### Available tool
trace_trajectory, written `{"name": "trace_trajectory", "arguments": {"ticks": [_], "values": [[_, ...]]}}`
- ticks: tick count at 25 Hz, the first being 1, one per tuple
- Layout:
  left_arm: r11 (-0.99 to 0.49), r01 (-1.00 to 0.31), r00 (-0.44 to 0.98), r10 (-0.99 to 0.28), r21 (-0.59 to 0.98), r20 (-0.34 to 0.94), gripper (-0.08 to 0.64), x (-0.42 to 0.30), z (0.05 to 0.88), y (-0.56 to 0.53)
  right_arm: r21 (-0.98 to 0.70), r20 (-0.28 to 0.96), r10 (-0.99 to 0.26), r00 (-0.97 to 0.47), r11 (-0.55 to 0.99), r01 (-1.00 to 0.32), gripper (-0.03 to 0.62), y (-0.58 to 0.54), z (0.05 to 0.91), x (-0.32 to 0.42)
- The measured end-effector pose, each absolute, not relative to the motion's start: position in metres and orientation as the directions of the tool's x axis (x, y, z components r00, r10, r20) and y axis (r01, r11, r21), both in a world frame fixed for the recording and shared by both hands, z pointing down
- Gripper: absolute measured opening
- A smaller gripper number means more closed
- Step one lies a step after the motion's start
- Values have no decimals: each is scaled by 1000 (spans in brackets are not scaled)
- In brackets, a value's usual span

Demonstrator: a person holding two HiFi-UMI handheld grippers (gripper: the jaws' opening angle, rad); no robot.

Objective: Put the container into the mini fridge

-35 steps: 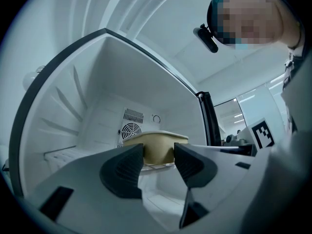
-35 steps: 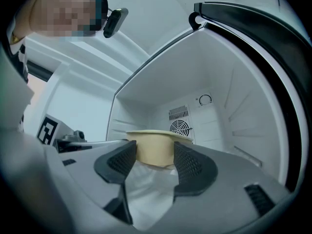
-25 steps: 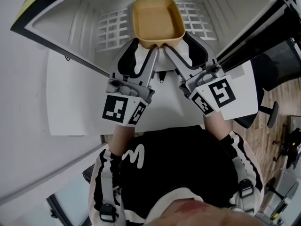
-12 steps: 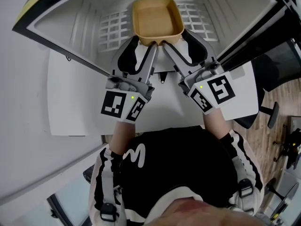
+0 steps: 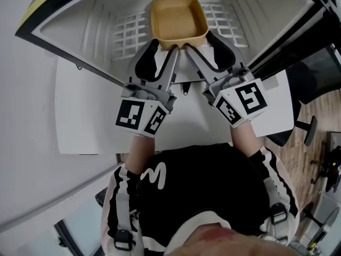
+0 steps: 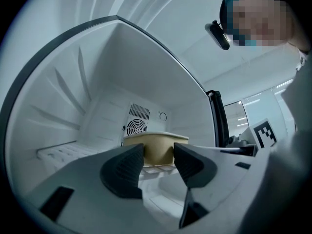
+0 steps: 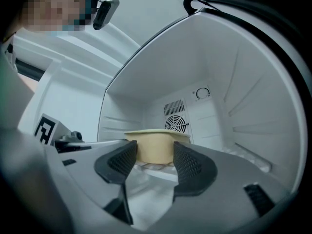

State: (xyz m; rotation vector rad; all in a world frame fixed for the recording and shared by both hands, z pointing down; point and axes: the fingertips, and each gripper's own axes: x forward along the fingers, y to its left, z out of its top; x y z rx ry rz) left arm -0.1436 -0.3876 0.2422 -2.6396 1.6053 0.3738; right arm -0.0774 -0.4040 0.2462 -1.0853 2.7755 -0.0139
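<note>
Tan container (image 5: 178, 19) sits on wire shelf (image 5: 128, 33) in mini fridge (image 5: 80, 31); L gripper (image 6: 159, 155) & R gripper (image 7: 155, 152) jaws apart, tips near its front wall, not pinching it.

The right gripper (image 7: 155, 151) points into the open white fridge (image 7: 229, 77), its dark ribbed jaws standing apart with nothing pressed between them. Just beyond their tips a tan container (image 7: 156, 141) sits on a wire shelf (image 7: 152, 165). On the far wall are a round fan grille (image 7: 175, 124) and a dial (image 7: 203, 93).
</note>
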Motion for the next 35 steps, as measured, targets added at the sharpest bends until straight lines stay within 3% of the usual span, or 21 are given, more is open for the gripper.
{"name": "trace_trajectory", "arguments": {"ticks": [35], "values": [[-463,-883,451,-882,72,-139,189,-144,248,-400,-33,-109,-723,-683,689,-724,239,-414,251,-79]]}}
